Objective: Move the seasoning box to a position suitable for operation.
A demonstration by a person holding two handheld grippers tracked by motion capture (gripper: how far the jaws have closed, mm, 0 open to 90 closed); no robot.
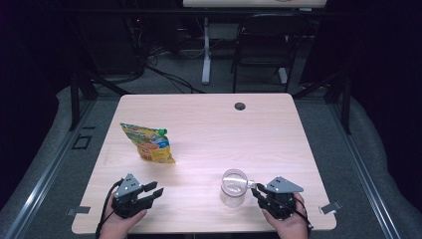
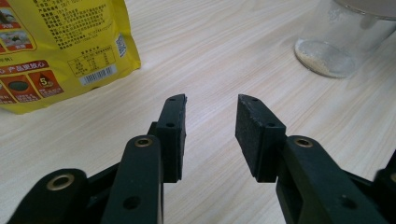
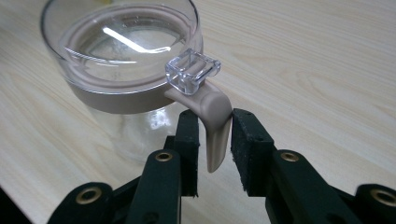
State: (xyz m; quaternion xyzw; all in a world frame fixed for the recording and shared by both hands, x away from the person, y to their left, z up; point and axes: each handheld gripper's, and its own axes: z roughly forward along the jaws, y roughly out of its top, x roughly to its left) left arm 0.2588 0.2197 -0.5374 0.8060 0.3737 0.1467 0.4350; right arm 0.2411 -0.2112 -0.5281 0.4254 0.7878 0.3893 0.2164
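Pale wooden desk (image 1: 209, 124) is carrying, in the high view, a yellow printed snack bag (image 1: 148, 143) at left and a clear glass jar with a beige-rimmed lid (image 1: 234, 187) near the right gripper (image 1: 255, 189). Seen in the left gripper view, the left gripper (image 2: 211, 122) is hovering half open and empty over bare wood. Turning to the right gripper view, the right gripper (image 3: 214, 140) is straddling the lid's beige clasp tab (image 3: 215, 130), its pads lying close beside it without visibly squeezing.

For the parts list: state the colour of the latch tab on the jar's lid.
Beige, matching the lid's band; the latch tab shows best in the right gripper view, on the glass jar.
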